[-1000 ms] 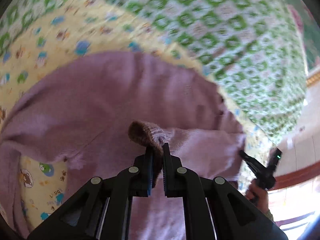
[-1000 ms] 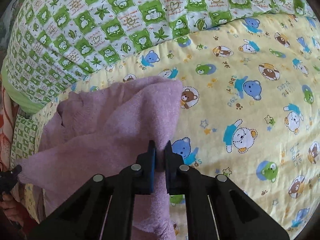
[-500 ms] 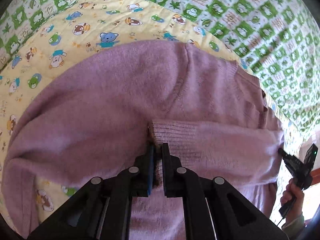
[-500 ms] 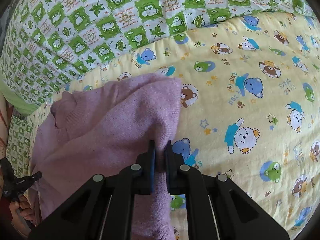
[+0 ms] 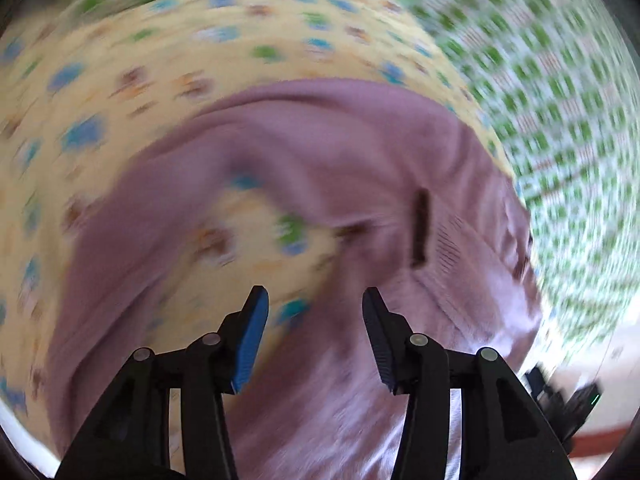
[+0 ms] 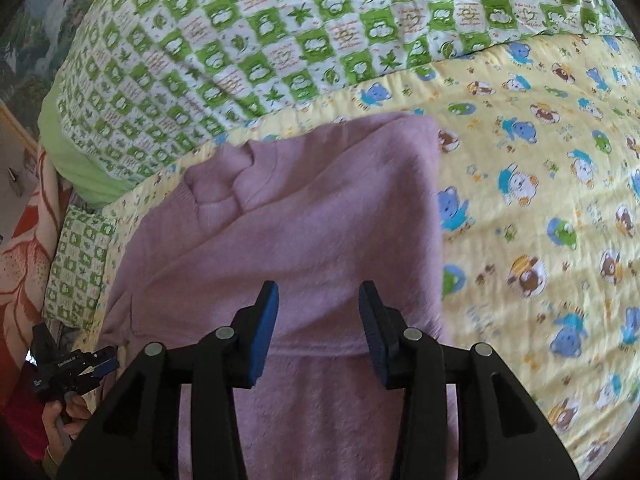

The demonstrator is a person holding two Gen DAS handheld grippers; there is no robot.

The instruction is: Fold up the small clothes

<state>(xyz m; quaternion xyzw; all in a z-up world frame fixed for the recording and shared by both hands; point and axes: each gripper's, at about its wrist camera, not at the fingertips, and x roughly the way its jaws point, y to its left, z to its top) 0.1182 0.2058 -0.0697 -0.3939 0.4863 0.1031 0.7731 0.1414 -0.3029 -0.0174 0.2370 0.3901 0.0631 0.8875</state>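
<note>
Lilac sweater (image 6: 304, 216) on the bed's yellow bear-print sheet (image 6: 540, 208), its long axis running away beneath the right gripper (image 6: 318, 300); both grippers' jaws have just been opening, the left gripper (image 5: 316, 304) too holding nothing.

the left gripper (image 5: 315, 302) is built from matte black angular arms that fan out toward the camera, each link pinned with a round silver screw head. its two fingers taper to narrow tips; the left finger carries a bright blue ribbed pad on its inner face, the right one a darker blue pad. the right gripper (image 6: 319, 298) has the same black frame, four silver screws in a row and blue pads. seen from the right wrist, the left gripper shows a black handle with small white lettering, too small to read, gripped by a hand (image 6: 66, 414) with a dark red sleeve beside it.
</note>
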